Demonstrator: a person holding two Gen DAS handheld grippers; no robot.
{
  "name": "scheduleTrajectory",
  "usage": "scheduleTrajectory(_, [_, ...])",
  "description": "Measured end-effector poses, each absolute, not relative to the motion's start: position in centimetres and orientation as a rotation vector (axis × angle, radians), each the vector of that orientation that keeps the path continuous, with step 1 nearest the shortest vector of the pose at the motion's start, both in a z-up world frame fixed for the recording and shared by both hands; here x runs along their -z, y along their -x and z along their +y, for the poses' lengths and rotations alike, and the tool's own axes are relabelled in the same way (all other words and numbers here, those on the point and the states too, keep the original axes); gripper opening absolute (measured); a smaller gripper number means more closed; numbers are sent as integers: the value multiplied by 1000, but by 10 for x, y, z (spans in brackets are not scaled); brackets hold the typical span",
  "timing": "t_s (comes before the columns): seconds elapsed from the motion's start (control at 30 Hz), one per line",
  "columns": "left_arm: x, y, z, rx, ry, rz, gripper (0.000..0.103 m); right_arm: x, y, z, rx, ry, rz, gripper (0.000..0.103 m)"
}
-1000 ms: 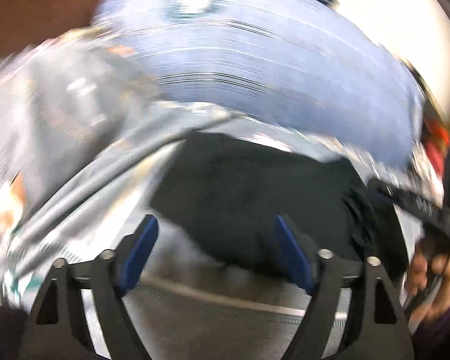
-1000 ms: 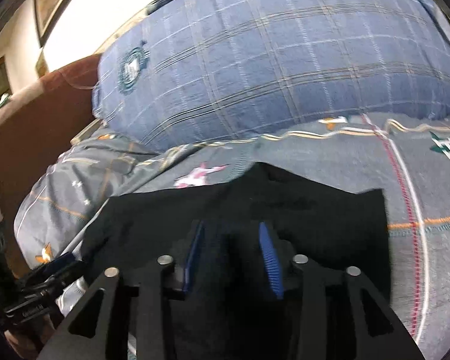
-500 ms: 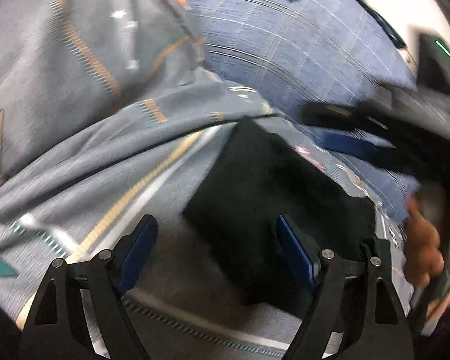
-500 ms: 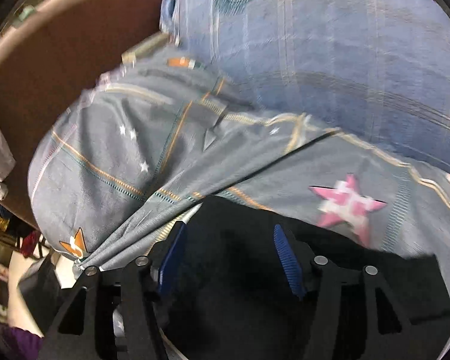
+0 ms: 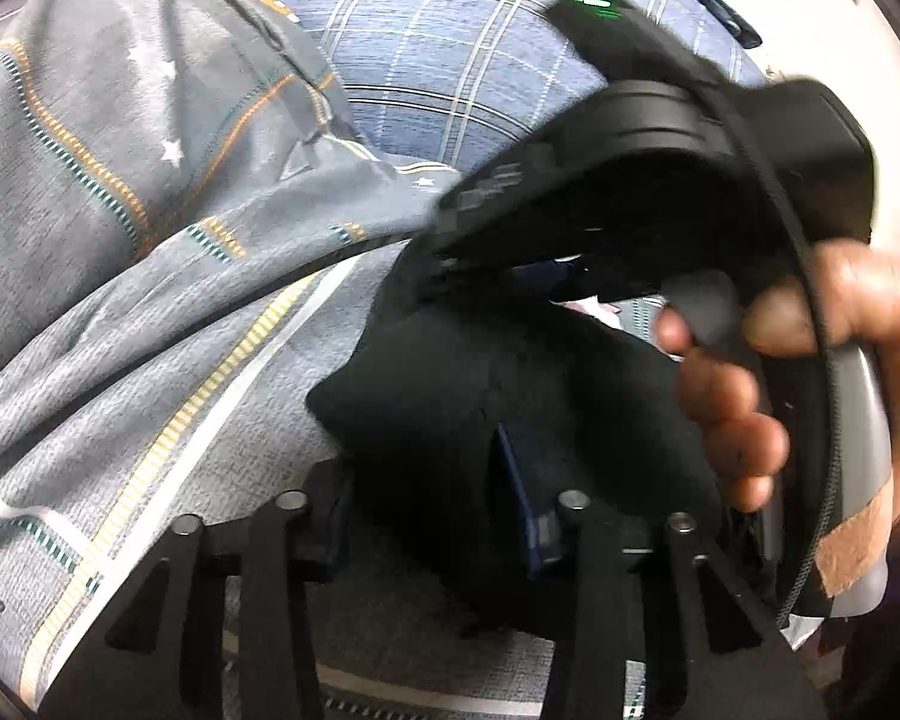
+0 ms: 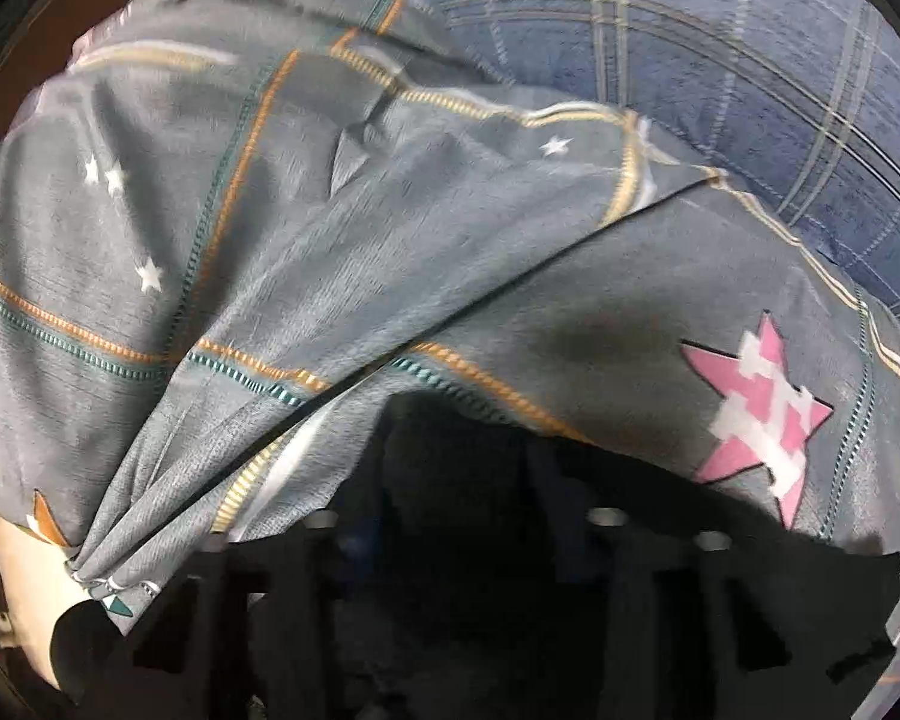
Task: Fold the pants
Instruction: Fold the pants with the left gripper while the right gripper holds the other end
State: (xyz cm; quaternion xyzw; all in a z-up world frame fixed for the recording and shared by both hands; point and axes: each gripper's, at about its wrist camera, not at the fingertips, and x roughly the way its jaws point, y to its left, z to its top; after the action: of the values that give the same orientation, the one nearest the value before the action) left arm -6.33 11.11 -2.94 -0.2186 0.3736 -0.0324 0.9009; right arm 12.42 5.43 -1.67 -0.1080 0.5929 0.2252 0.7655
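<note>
My left gripper [image 5: 426, 492] has its fingers closing on the black pants [image 5: 450, 384], fabric bunched between them. My right gripper [image 6: 456, 492], at 2 o'clock from it, is closing over the same pants on the grey bedsheet [image 6: 342, 276]; its grip I cannot tell.

We are seeing our left gripper [image 5: 426, 474] showing matte black slotted arms, round silver screws and blue-padded fingers [image 5: 519, 492]. Our right gripper [image 5: 648, 192] is wearing a black housing with a green light, a black cable, a grey handle and tan tape.
</note>
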Motion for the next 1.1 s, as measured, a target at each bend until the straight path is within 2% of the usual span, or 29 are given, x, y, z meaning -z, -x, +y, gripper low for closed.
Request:
scheduleTrajectory(0.07, [26,66,109,104,460,749,30,5,-121,29,-523,121,1254,19])
scheduleTrajectory(0.17, [15,74,99,144,412,689,27,-11,-110,-10,-557,-13,1188,13])
scheduleTrajectory(0.33, [-15,105,59,271,210,525,23,-43,-87,-79,-598,-245,1041,12])
scheduleTrajectory(0.53, [-43,136,0,526,101,444,21,-57,-48,-180,-649,-508,851,12])
scheduleTrajectory(0.67, [-44,154,-65,690,-9,441,21,-56,-27,-250,-620,-637,763,12])
scheduleTrajectory(0.83, [-28,144,-123,860,-12,546,21,-36,-15,-330,-522,-772,721,13])
scheduleTrajectory(0.9, [-20,151,-133,898,-57,586,21,-16,-18,-354,-480,-825,758,25])
scheduleTrajectory(0.97, [-15,159,-130,982,-112,618,25,7,-17,-379,-338,-847,830,37])
scheduleTrajectory(1.03, [-22,168,-125,1076,-155,634,45,21,-15,-398,-241,-866,906,37])
scheduleTrajectory(1.1, [-34,166,-112,1106,-161,591,54,17,-8,-410,-207,-833,870,37])
